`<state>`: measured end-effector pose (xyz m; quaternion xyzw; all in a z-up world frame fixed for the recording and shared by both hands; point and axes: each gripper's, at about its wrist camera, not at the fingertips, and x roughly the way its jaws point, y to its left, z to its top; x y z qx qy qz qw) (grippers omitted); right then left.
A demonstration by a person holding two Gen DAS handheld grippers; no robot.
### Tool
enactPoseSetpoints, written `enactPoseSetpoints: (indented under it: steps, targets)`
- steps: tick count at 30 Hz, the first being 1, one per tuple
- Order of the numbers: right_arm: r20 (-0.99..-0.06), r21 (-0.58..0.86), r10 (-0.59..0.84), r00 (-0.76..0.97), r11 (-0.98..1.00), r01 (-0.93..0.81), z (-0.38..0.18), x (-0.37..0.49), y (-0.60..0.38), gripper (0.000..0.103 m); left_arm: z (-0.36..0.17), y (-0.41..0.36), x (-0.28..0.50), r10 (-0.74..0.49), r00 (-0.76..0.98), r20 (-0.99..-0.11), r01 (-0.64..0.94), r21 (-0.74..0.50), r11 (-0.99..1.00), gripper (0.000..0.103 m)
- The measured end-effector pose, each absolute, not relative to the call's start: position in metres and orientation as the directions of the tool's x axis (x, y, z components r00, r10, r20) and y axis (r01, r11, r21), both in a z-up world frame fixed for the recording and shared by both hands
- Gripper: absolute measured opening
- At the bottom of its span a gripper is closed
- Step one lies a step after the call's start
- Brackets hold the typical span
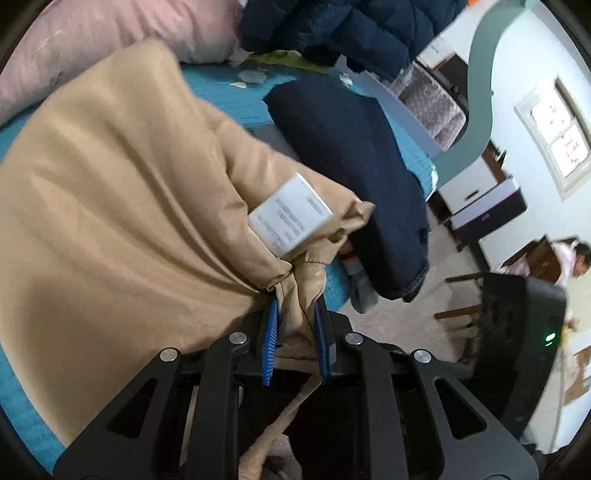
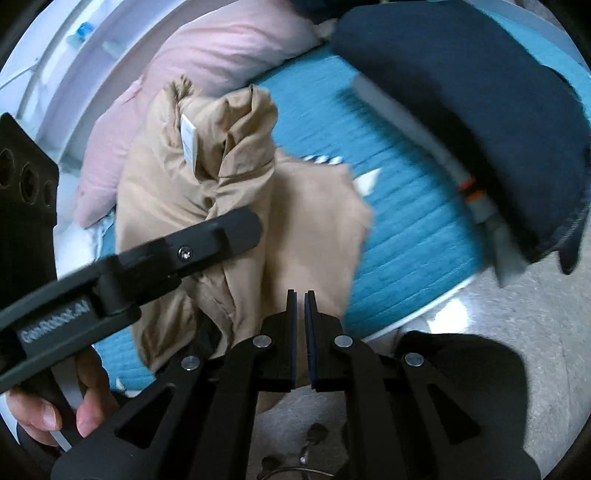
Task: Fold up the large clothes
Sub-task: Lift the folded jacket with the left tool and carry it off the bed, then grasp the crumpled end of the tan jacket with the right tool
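A large tan garment (image 1: pixel 110 206) with a white care label (image 1: pixel 291 218) lies bunched on the teal bed cover (image 1: pixel 236 99). My left gripper (image 1: pixel 295 332) is shut on a gathered fold of the tan garment and lifts it. In the right wrist view the left gripper (image 2: pixel 229 225) shows from the side, clamped in the tan garment (image 2: pixel 306 229). My right gripper (image 2: pixel 301 299) is shut with nothing between its pads, above the garment's near edge by the bed edge.
A folded navy garment (image 1: pixel 347 173) lies on the bed to the right, also in the right wrist view (image 2: pixel 480 103). A pink pillow (image 2: pixel 207 66) and a dark blue puffer jacket (image 1: pixel 332 29) sit at the back. Beige carpet (image 2: pixel 517 332) is below the bed edge.
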<state>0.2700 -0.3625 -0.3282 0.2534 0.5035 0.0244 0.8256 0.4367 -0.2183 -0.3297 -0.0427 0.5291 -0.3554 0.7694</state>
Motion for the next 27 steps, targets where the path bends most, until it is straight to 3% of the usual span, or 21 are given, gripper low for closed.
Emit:
enactPoseSetpoints:
  steps: [5, 10, 11, 16, 23, 27]
  targets:
    - [-0.821, 0.435, 0.267, 0.504, 0.866, 0.249, -0.322, 0.271, -0.387, 0.011, -0.371, -0.234, 0.454, -0.54, 0.094, -0.836, 0.455, -0.446, 0.77, 0.017]
    - [-0.819, 0.416, 0.24, 0.521, 0.874, 0.251, -0.314, 0.27, -0.393, 0.013, -0.373, -0.235, 0.45, -0.547, 0.077, -0.834, 0.47, -0.453, 0.758, 0.02]
    - [-0.815, 0.418, 0.237, 0.53, 0.873, 0.252, -0.31, 0.269, -0.392, 0.013, -0.367, -0.229, 0.448, -0.574, 0.084, -0.815, 0.472, -0.474, 0.743, 0.022]
    - [-0.782, 0.439, 0.247, 0.573, 0.87, 0.224, -0.295, 0.284, -0.39, 0.016, -0.326, -0.192, 0.44, -0.693, 0.157, -0.704, 0.467, -0.565, 0.68, 0.065]
    - [-0.732, 0.494, 0.356, 0.581, 0.864, 0.092, -0.287, 0.301, -0.351, 0.02, -0.299, -0.112, 0.434, -0.607, 0.333, -0.722, 0.401, -0.474, 0.784, 0.071]
    - [-0.752, 0.54, 0.459, 0.474, 0.841, 0.041, -0.314, 0.322, -0.329, 0.018, -0.31, -0.072, 0.438, -0.539, 0.372, -0.755, 0.278, -0.463, 0.841, 0.074]
